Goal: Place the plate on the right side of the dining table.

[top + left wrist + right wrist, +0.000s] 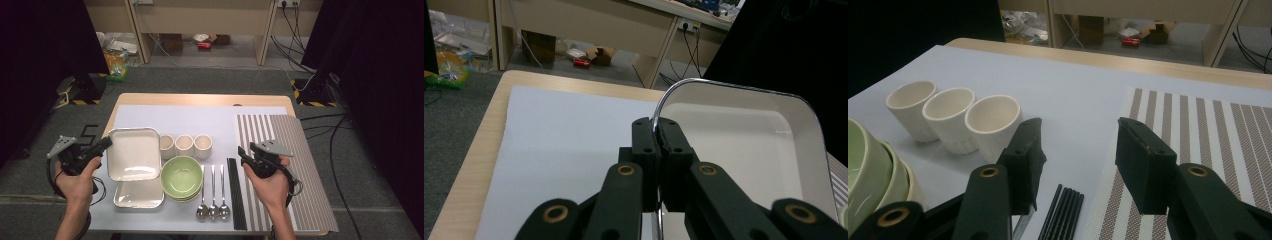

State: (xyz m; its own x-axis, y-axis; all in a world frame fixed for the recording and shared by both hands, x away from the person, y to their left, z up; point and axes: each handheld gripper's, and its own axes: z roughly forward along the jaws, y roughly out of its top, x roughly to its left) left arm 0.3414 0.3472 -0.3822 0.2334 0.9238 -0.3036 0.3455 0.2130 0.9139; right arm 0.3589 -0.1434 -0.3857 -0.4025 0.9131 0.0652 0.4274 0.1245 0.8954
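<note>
Left claw, jaws pressed together on the rim of the upper white tray, pinched that tray at its left edge; in the left gripper view the thin rim ran between the two pads. The tray was tilted, its left side raised, over a second white tray lying flat near the counter's front left corner. Right claw was spread, gripping nothing, above the boundary between the white sheet and the striped mat toward the counter's right edge. Outward from it lay black chopsticks, three spoons, stacked green bowls and three cream cups in a row beside the tilted tray.
</note>
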